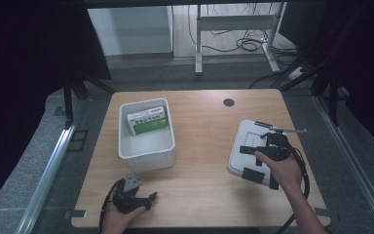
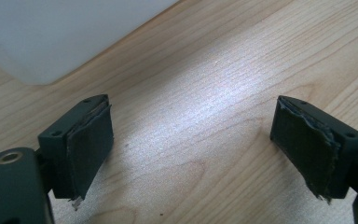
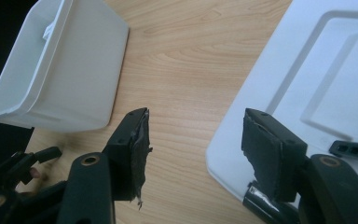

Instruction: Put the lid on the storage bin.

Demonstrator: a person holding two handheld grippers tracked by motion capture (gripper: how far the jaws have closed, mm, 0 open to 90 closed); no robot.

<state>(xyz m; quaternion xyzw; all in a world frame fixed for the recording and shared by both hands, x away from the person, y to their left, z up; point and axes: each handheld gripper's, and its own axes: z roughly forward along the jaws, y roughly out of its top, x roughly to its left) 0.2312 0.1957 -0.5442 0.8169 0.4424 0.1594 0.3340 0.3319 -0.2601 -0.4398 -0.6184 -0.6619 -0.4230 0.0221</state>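
Tongs first: my right tongs (image 1: pixel 260 161) hang over the white lid (image 1: pixel 241 146), which lies flat on the table (image 1: pixel 199 146) at about four o'clock from the table's middle. In the right gripper view the jaws stand wide apart, one over bare wood and the other above the lid's near edge, with that edge running between them; nothing is clamped, and I cannot tell whether the far jaw touches the lid.

My left tongs (image 1: pixel 148 199) sit low at the table's front edge, around seven o'clock, held in the left hand (image 1: pixel 119 219). In the left gripper view their jaws are spread wide over bare wood with nothing between them, and the white wall of the bin shows just beyond.

I see the white bin (image 1: pixel 146 157) at roughly ten o'clock from the middle, uncovered and well apart from the lid. Inside it a green and white box (image 1: pixel 148 120) rests against the far wall, tilted with its face up. A small dark round spot (image 1: pixel 229 102) marks the table at twelve o'clock.
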